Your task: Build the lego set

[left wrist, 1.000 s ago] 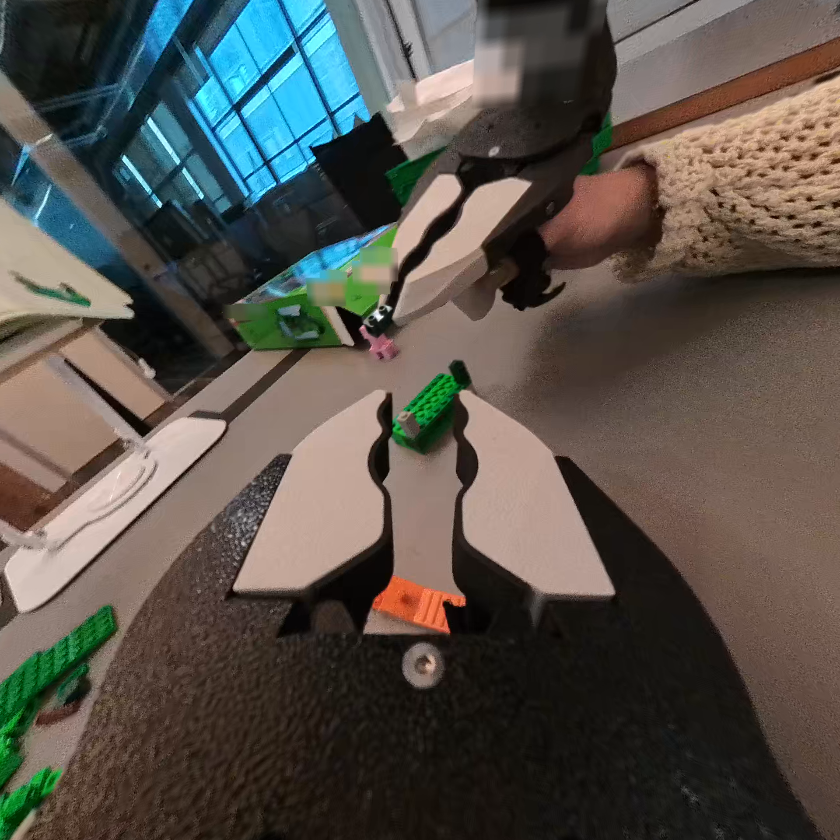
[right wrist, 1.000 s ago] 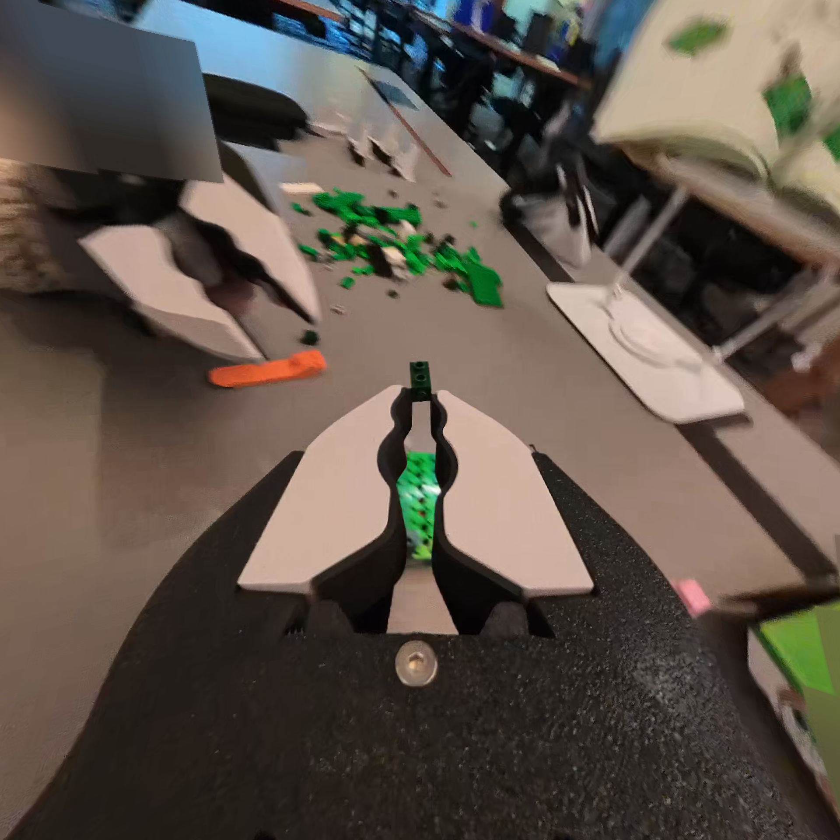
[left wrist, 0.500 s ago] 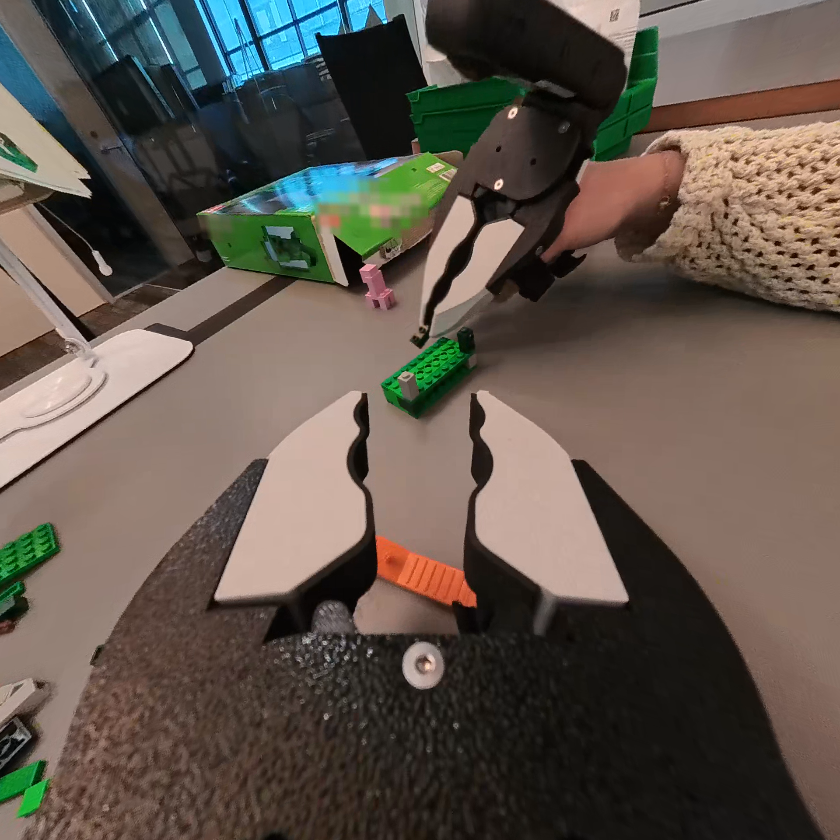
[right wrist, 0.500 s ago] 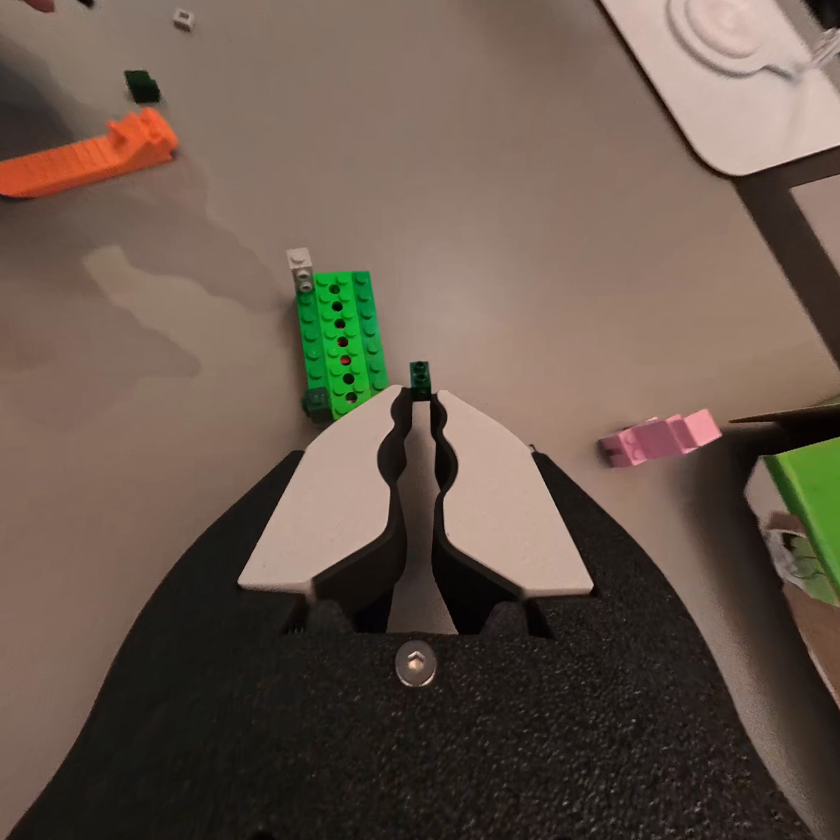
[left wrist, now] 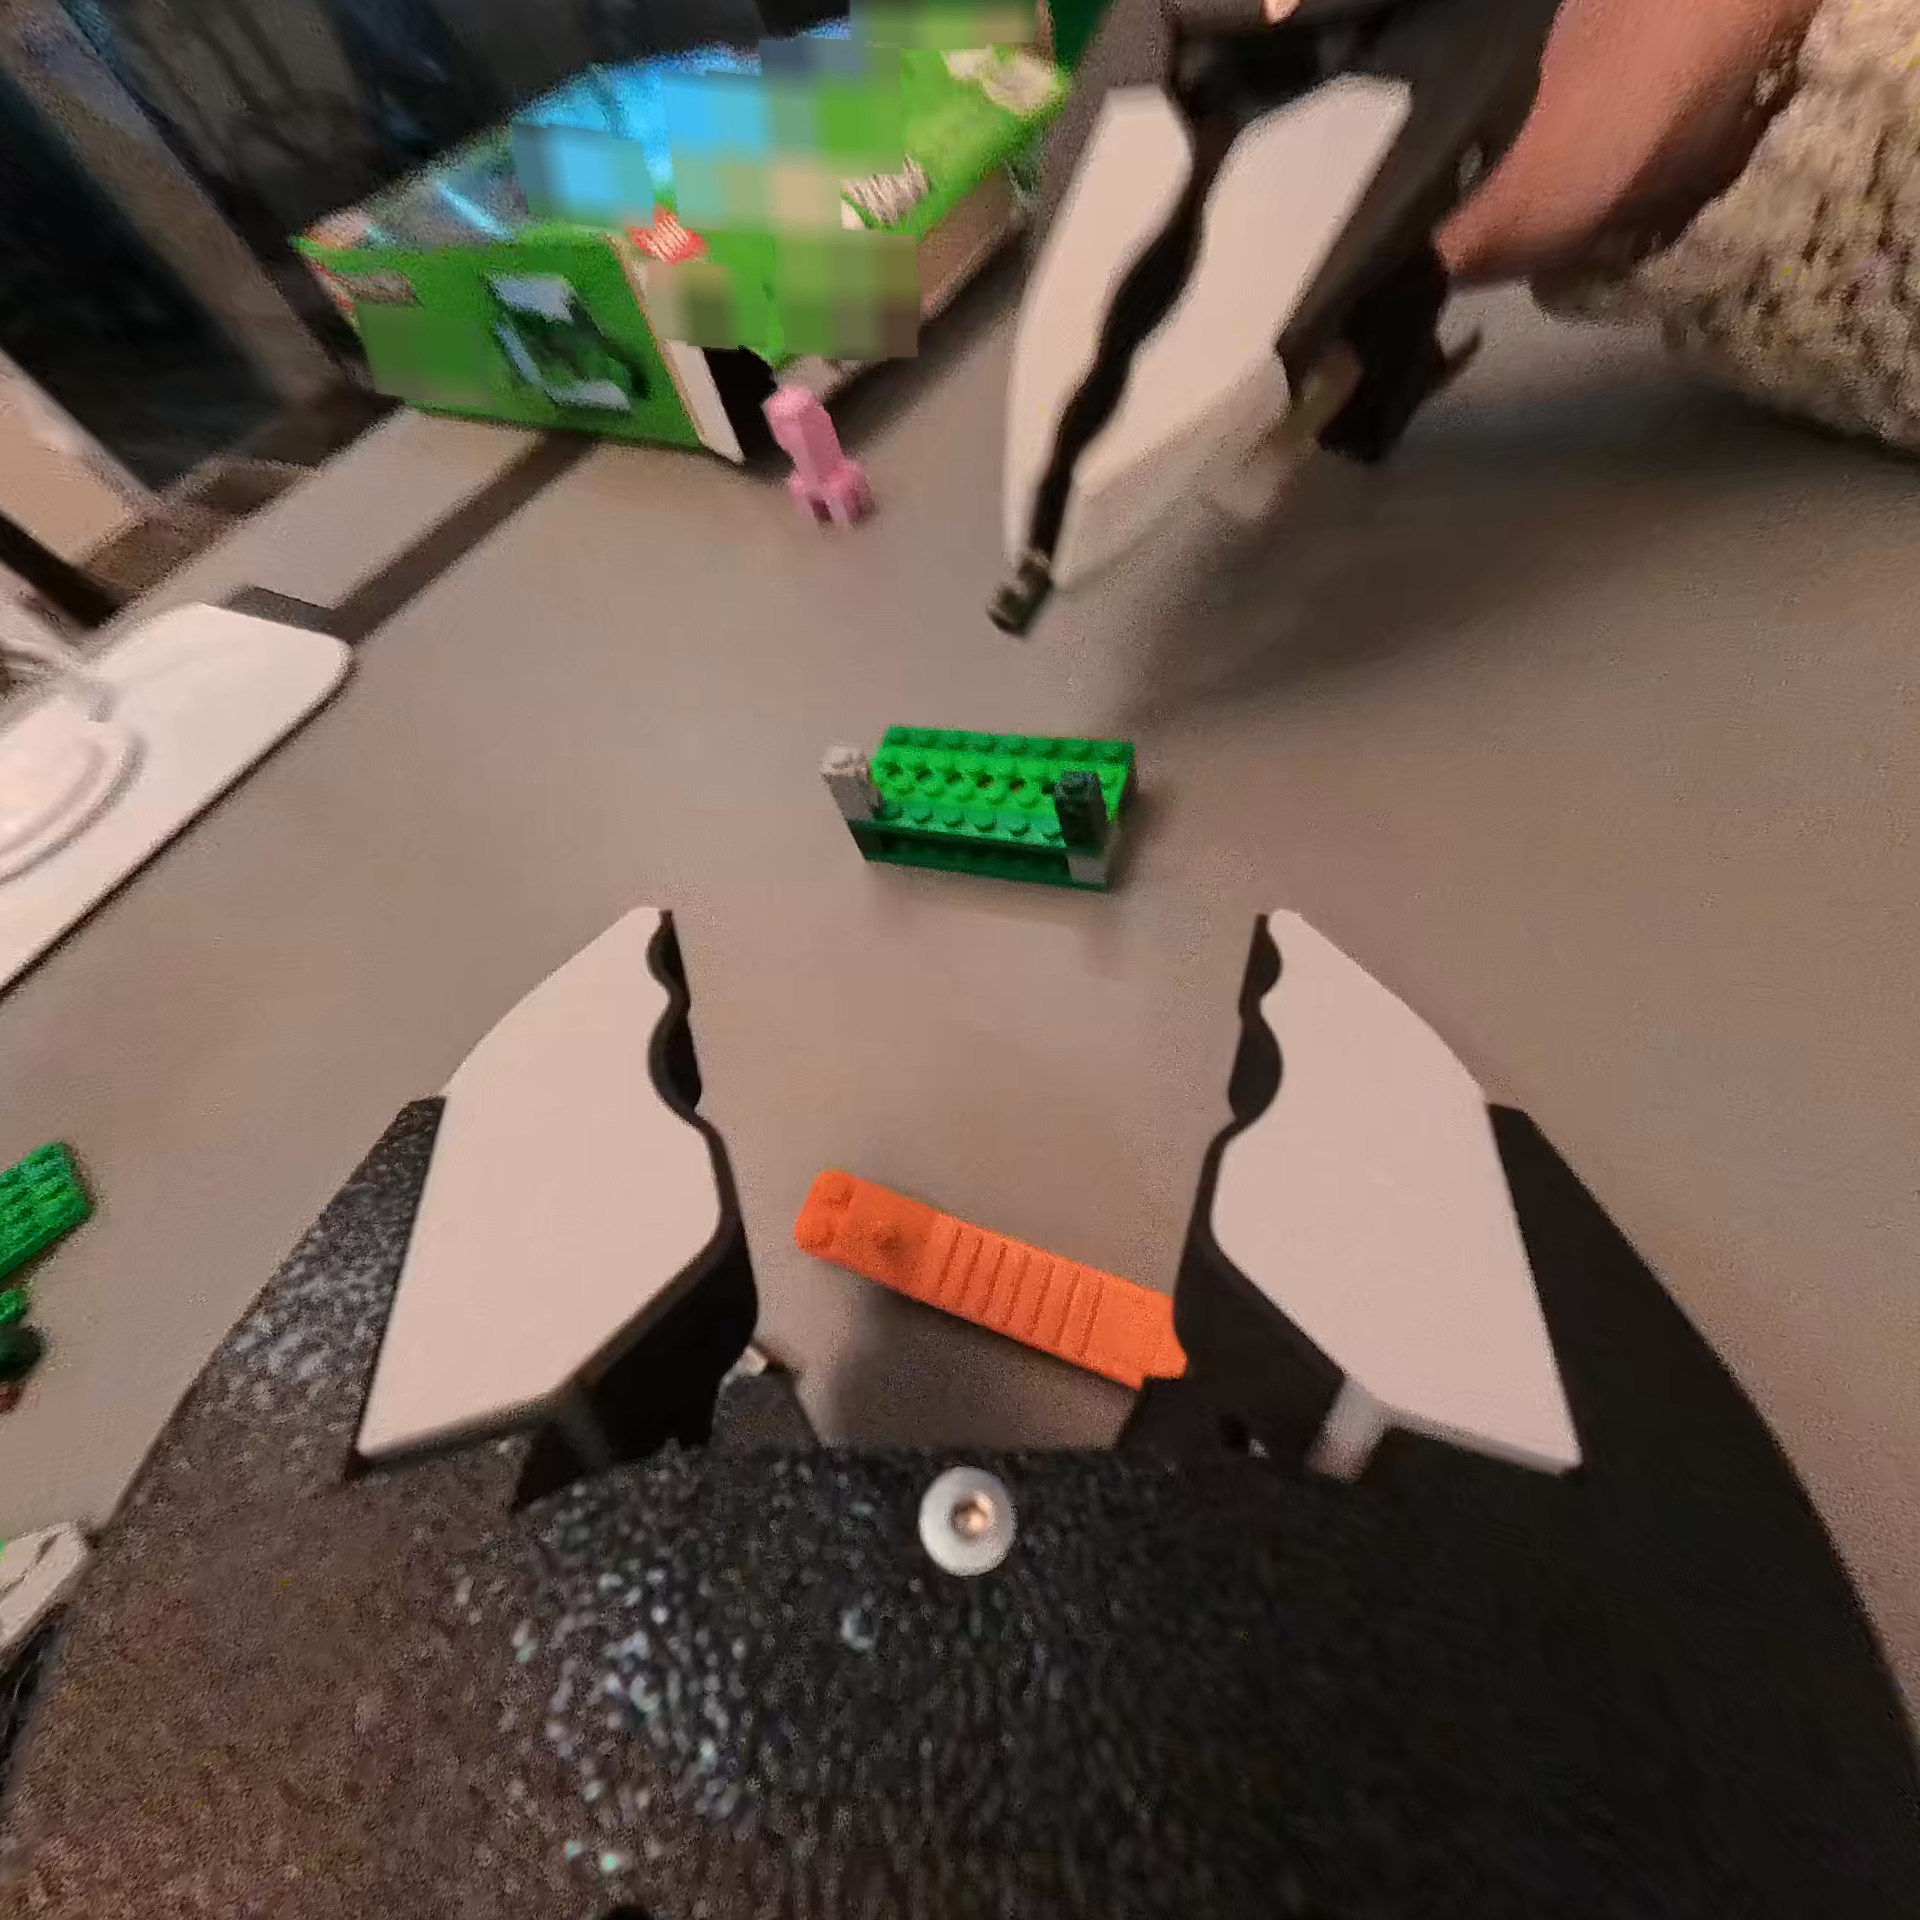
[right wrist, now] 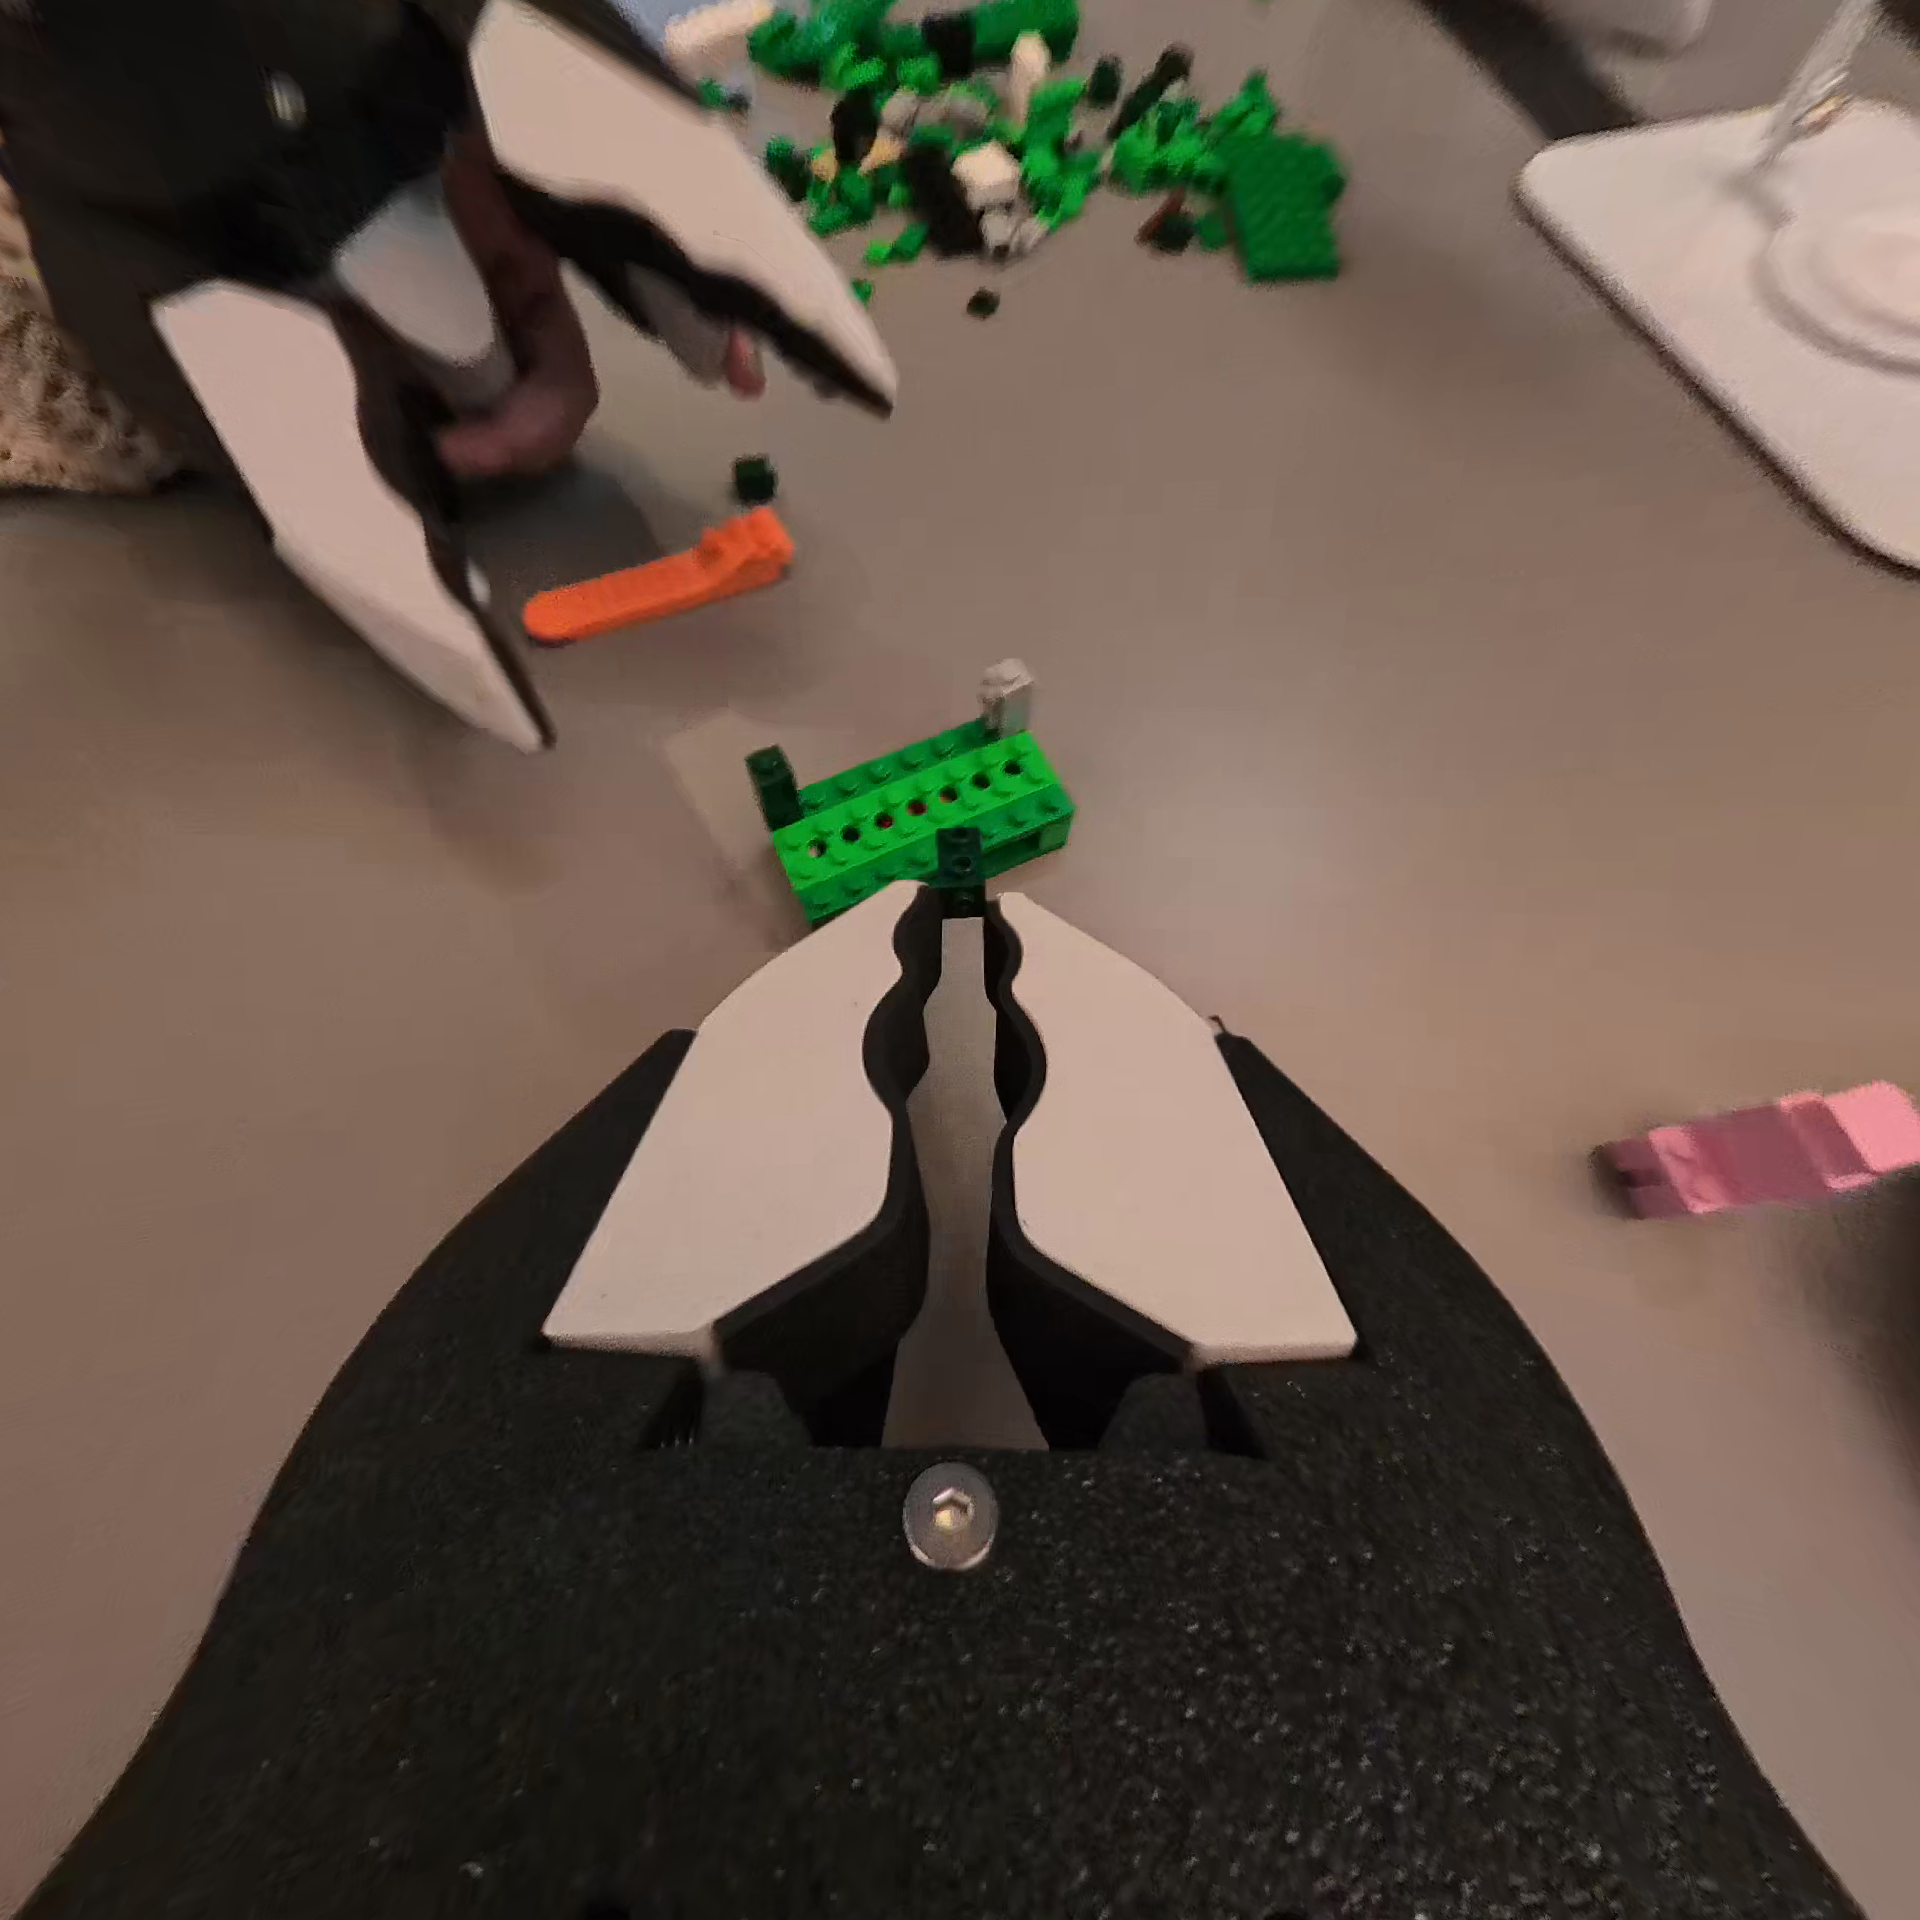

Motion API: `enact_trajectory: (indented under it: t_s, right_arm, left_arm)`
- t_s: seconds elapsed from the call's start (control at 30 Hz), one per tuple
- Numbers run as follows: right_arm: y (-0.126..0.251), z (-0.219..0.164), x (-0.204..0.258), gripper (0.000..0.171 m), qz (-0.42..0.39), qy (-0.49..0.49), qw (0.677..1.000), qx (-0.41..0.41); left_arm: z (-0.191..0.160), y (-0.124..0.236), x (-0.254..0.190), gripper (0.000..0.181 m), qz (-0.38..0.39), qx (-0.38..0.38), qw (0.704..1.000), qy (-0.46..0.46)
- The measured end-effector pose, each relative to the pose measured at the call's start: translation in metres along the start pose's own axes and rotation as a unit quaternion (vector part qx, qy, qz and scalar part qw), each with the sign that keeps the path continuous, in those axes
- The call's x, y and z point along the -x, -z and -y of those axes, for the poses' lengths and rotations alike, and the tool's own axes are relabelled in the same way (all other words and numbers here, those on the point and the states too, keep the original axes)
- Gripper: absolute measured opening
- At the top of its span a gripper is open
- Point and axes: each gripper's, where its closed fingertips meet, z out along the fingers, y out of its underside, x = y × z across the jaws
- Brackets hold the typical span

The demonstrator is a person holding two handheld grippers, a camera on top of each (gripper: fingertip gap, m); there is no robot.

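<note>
1. My left gripper [left wrist: 961, 925] is spread wide with nothing between its fingers, hanging over the grey table [left wrist: 1455, 831].
2. The orange brick separator [left wrist: 987, 1278] lies flat on the table under that gap, touching neither finger.
3. My right gripper [right wrist: 961, 894] is pinched on a small dark green brick [right wrist: 958, 868] that sticks out past the fingertips.
4. The green lego assembly [right wrist: 920, 821] sits on the table just beyond that brick; I cannot tell whether they touch.
5. On the assembly, a dark green piece [right wrist: 774, 784] stands at one end and a light grey piece [right wrist: 1006, 694] at the other.
6. A loose brick pile [right wrist: 1039, 135] lies farther off, well apart from the assembly.
7. A pink figure [left wrist: 816, 457] stands beside the green set box [left wrist: 520, 343].
</note>
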Motion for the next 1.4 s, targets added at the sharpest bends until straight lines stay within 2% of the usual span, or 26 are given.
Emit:
enact_trajectory:
  t_s: [0.1, 0.2, 0.33, 0.5, 0.7, 0.83, 1.07, 1.23, 1.3, 1.4]
  right_arm:
    - [0.000, 0.006, -0.012, 0.007, -0.047, 0.022, 0.998, -0.037]
    - [-0.001, 0.006, -0.014, 0.007, -0.070, 0.061, 0.995, -0.041]
    - [0.003, 0.015, -0.005, 0.007, -0.046, 0.092, 0.991, -0.082]
    - [0.003, 0.014, -0.006, 0.007, -0.037, 0.100, 0.990, -0.095]
    - [-0.006, 0.007, -0.007, 0.007, -0.031, 0.096, 0.992, -0.073]
    - [-0.008, 0.007, -0.006, 0.007, -0.032, 0.099, 0.992, -0.069]
    - [-0.002, 0.016, -0.003, 0.007, -0.058, 0.139, 0.988, -0.025]
    - [0.000, 0.021, 0.009, 0.007, -0.056, 0.154, 0.985, 0.057]
    - [0.001, 0.022, 0.013, 0.007, -0.046, 0.152, 0.985, 0.068]
    - [0.003, 0.021, 0.014, 0.007, -0.044, 0.150, 0.985, 0.078]
  left_arm:
    - [-0.014, -0.015, -0.009, 0.103, -0.061, 0.058, 0.996, -0.026]
    - [-0.018, -0.023, -0.008, 0.100, -0.111, 0.071, 0.990, -0.041]
    - [-0.023, -0.034, -0.002, 0.106, -0.141, 0.094, 0.984, -0.048]
    - [-0.019, -0.048, -0.008, 0.099, -0.182, 0.100, 0.977, -0.049]
    - [-0.016, -0.058, -0.012, 0.094, -0.191, 0.115, 0.974, -0.024]
    - [-0.014, -0.060, -0.013, 0.075, -0.179, 0.115, 0.977, -0.014]
    - [-0.011, -0.060, -0.013, 0.074, -0.170, 0.103, 0.979, -0.049]
    - [-0.015, -0.050, -0.023, 0.074, -0.212, 0.137, 0.965, -0.076]
    - [-0.017, -0.047, -0.032, 0.074, -0.238, 0.142, 0.959, -0.055]
    - [-0.018, -0.043, -0.030, 0.080, -0.238, 0.128, 0.961, -0.059]
